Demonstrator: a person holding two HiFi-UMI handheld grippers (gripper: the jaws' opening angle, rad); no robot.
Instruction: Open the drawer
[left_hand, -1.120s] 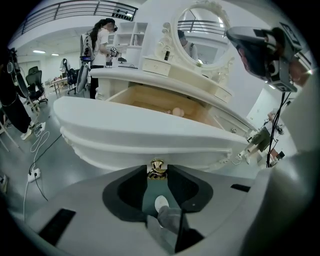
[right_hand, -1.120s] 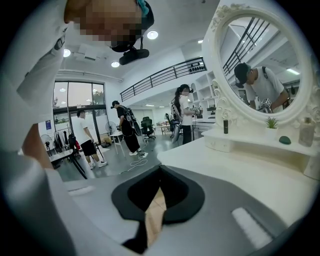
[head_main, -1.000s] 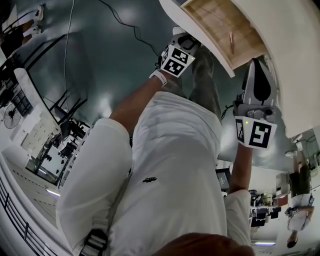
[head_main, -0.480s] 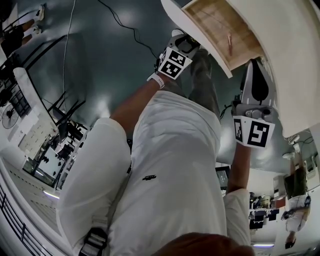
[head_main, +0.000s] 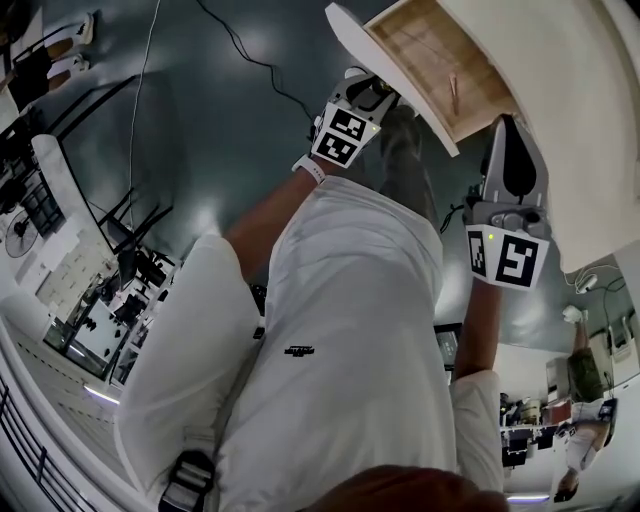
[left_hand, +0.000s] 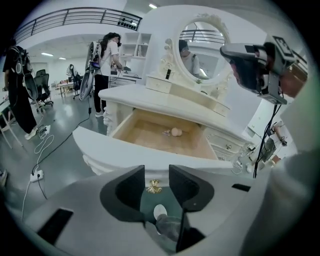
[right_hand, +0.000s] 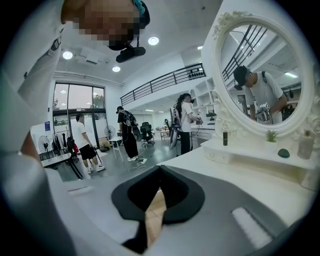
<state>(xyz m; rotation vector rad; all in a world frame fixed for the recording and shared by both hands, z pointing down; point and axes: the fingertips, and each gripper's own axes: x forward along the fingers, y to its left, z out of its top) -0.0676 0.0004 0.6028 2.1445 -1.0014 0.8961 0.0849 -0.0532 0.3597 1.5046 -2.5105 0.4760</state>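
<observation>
The white drawer of the dressing table stands pulled out, its wooden inside open to view in the head view. In the left gripper view its curved front lies just ahead, with a small pale thing on the drawer's floor. My left gripper is open and its jaws have just been closing. The gold handle shows in the gap beyond them, untouched by either pad. It hovers at the drawer's front. My right gripper is shut on nothing and hangs beside the table edge.
The dressing table top carries an oval mirror and a small shelf with bottles. People stand in the room. A cable runs over the grey floor. The person's legs stand close to the drawer.
My left gripper has lifted a little and drawn back from the drawer's front. The drawer stays pulled out. The right gripper has hardly moved.
</observation>
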